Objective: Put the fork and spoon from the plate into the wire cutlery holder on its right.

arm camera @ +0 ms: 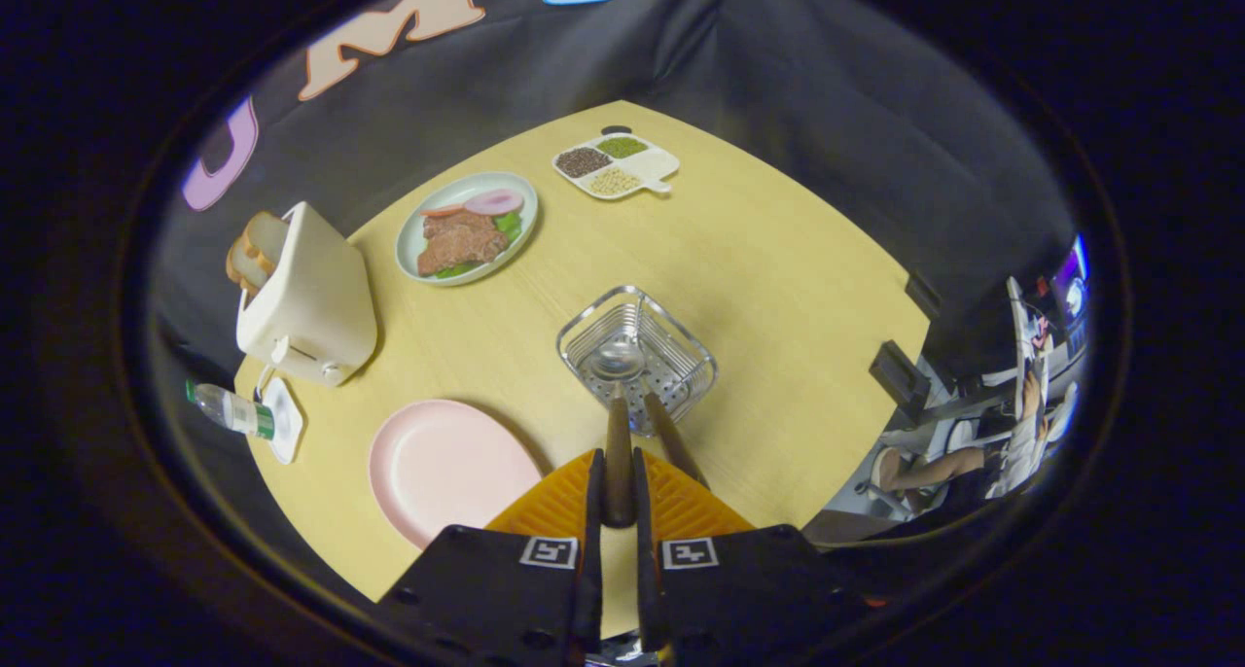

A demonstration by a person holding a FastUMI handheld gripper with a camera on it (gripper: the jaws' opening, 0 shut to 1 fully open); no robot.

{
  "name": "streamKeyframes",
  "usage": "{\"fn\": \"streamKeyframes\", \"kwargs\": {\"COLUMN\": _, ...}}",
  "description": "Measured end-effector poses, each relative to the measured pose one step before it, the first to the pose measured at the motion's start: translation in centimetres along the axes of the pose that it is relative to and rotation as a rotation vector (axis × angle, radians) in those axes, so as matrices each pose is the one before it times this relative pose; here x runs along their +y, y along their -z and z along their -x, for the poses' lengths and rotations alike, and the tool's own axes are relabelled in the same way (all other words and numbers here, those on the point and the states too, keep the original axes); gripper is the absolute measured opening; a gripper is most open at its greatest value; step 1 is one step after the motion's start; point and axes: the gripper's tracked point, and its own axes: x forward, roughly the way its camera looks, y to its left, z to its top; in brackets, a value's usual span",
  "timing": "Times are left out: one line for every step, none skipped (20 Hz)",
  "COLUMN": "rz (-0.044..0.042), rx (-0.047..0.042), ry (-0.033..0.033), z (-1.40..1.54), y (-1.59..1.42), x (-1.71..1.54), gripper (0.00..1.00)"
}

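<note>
Gripper view looks down along my two fingers at a yellow table [778,288], and my gripper [619,492] is pinched tight on a dark, slim handle that runs straight out toward twelve o'clock. I take it for the spoon [619,424], since a rounded, shiny bowl shows at its far end, down inside the wire cutlery holder [637,356]. I hold it by the handle end and point it bowl-first so the head goes in ahead and the length can stand against the wire wall once I let go. A second dark handle [671,438] leans out of the holder at about one o'clock from my fingertips; that looks like the fork, already parked, though its tines are hidden from me. The pink plate [438,468] lies at about ten o'clock from my fingers, just beside the holder on its left, and I see nothing on it, which fits a job nearly done. Farther off at eleven o'clock sits a plate of food [467,228], at twelve a divided tray [617,165], and at nine to ten a toaster [306,298] holding bread, all well apart from my path.
</note>
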Motion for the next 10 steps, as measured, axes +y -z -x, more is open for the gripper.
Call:
{"fn": "streamKeyframes", "kwargs": {"rz": 0.00373, "rx": -0.00318, "ry": -0.01508, "z": 0.409, "y": -0.119, "x": 0.146, "gripper": 0.41}}
{"fn": "streamKeyframes", "kwargs": {"rz": 0.00475, "rx": -0.01456, "ry": -0.01526, "z": -0.160, "y": -0.219, "x": 0.109, "gripper": 0.53}}
{"fn": "streamKeyframes", "kwargs": {"rz": 0.02104, "rx": -0.00014, "ry": 0.00355, "z": 0.538, "y": -0.256, "x": -0.316, "gripper": 0.65}}
{"fn": "streamKeyframes", "kwargs": {"rz": 0.01925, "rx": -0.00236, "ry": 0.00165, "z": -0.143, "y": 0.491, "x": -0.347, "gripper": 0.77}}
{"fn": "streamKeyframes", "kwargs": {"rz": 0.01680, "rx": -0.00511, "ry": 0.00927, "z": 0.160, "y": -0.008, "x": -0.436, "gripper": 0.89}}
{"fn": "streamKeyframes", "kwargs": {"rz": 0.01348, "rx": -0.00514, "ry": 0.00176, "z": 0.221, "y": -0.003, "x": -0.267, "gripper": 1.00}}
{"fn": "streamKeyframes", "kwargs": {"rz": 0.01038, "rx": -0.01102, "ry": 0.00232, "z": 0.254, "y": -0.102, "x": -0.280, "gripper": 1.00}}
{"fn": "streamKeyframes", "kwargs": {"rz": 0.01380, "rx": -0.01074, "ry": 0.00295, "z": 0.282, "y": 0.101, "x": -0.278, "gripper": 1.00}}
{"fn": "streamKeyframes", "kwargs": {"rz": 0.01853, "rx": -0.01153, "ry": 0.00357, "z": 0.307, "y": 0.001, "x": -0.358, "gripper": 1.00}}
{"fn": "streamKeyframes", "kwargs": {"rz": 0.02201, "rx": -0.01318, "ry": 0.00589, "z": 0.270, "y": -0.019, "x": -0.318, "gripper": 1.00}}
